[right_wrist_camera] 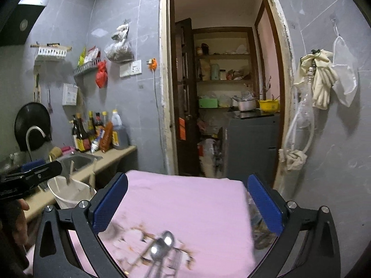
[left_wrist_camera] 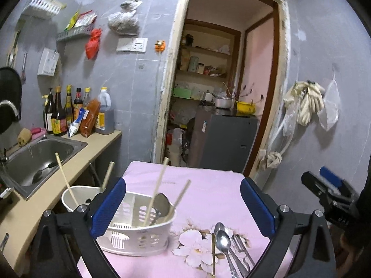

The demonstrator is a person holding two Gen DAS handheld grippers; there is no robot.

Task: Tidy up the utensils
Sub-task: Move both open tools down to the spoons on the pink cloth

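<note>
Surface (left_wrist_camera: 208, 185) draped in a pink floral cloth, beside a kitchen counter (left_wrist_camera: 34, 208) with a steel sink (left_wrist_camera: 44, 155); white slotted utensil basket (left_wrist_camera: 139, 231) on the surface's left part, holding chopsticks (left_wrist_camera: 157, 190) and a ladle (left_wrist_camera: 161, 205); white bucket (left_wrist_camera: 76, 197) with sticks, just left of the basket; left hand-held gripper (left_wrist_camera: 183, 206), jaws spread wide, nothing between the pads; right hand-held gripper (right_wrist_camera: 187, 206), likewise wide open and empty; two spoons (left_wrist_camera: 222, 238), a peeler (left_wrist_camera: 241, 247) and a gold-coloured stick (left_wrist_camera: 213, 250) lying together on the cloth, right of the basket, blurred in the right wrist view.
</note>
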